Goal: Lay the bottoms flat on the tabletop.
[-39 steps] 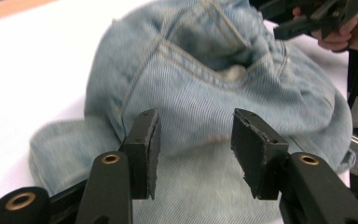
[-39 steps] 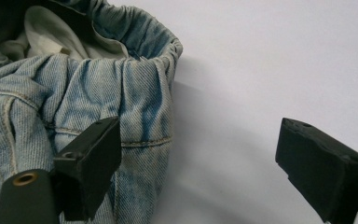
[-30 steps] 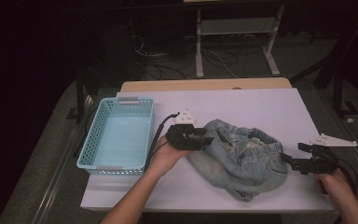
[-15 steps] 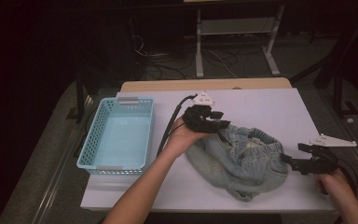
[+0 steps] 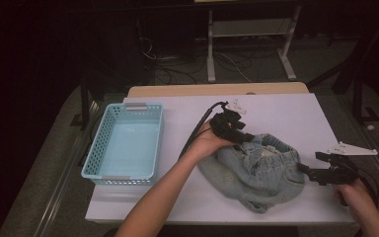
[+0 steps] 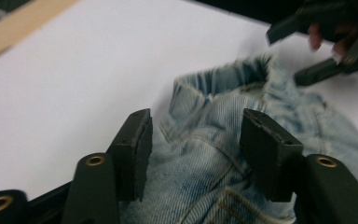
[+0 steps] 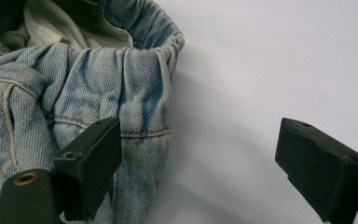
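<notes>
Denim garment (image 5: 256, 170), light-wash, lies crumpled on the white table (image 5: 276, 113), right of centre, elastic waistband facing the far edge. Left gripper (image 5: 244, 139) sits at its near-left upper edge; jaws have just been opening, spread apart with denim lying between them, pads not pressing the cloth in the left gripper view (image 6: 193, 154). Right gripper (image 5: 310, 173) rests at the garment's right edge, jaws spread wide, one over the denim, the other over bare table (image 7: 196, 168). Blue basket (image 5: 123, 143) stands well left, apart from the garment.
</notes>
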`<control>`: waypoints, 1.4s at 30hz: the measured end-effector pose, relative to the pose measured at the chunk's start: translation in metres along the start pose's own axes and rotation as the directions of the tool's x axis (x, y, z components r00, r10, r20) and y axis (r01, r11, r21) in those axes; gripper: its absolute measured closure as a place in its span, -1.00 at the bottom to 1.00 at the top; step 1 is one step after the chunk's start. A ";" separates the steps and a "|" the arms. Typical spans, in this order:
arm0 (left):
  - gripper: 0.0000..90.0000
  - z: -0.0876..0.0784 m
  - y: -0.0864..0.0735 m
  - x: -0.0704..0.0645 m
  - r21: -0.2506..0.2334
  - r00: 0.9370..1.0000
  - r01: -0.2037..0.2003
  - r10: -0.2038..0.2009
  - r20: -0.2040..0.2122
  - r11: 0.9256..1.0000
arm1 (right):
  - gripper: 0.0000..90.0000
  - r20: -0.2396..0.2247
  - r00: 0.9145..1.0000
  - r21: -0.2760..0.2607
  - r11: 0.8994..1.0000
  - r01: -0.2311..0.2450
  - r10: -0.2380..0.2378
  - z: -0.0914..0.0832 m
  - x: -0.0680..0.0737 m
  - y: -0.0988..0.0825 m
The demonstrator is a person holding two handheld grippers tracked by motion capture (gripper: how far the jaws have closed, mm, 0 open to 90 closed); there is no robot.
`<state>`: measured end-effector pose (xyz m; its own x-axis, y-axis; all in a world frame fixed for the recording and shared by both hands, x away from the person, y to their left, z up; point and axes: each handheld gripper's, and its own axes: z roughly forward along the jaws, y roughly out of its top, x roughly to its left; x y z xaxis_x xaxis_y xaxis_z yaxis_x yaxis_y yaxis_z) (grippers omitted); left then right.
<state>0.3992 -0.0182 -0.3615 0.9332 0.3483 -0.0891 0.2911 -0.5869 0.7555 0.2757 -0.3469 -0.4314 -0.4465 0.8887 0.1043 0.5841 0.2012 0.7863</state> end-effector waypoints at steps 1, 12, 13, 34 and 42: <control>-0.05 0.002 -0.002 0.001 0.012 1.000 -0.002 0.002 0.003 1.000 | -0.68 0.000 1.000 0.000 1.000 0.000 0.000 0.000 0.000 0.000; -0.23 0.024 -0.020 0.008 0.145 0.999 -0.012 0.018 -0.039 0.989 | -0.68 -0.002 1.000 0.003 1.000 0.002 -0.002 0.000 0.000 0.000; -0.25 0.026 -0.021 0.010 0.164 0.999 -0.017 0.024 -0.042 0.986 | -0.68 -0.002 1.000 0.003 1.000 0.001 -0.001 0.000 0.000 0.000; 0.42 0.051 -0.036 0.019 0.213 0.999 0.029 -0.022 -0.031 0.977 | -0.68 -0.006 1.000 0.007 1.000 0.000 0.000 0.001 0.000 -0.001; 0.69 0.038 -0.036 0.013 0.156 0.996 -0.010 0.023 -0.088 0.988 | -0.68 0.002 1.000 0.000 1.000 -0.007 0.007 -0.001 -0.001 -0.001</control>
<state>0.4092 -0.0198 -0.4143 0.9177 0.3971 -0.0141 0.3116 -0.6972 0.6456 0.2753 -0.3486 -0.4317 -0.4413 0.8908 0.1083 0.5873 0.1955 0.7854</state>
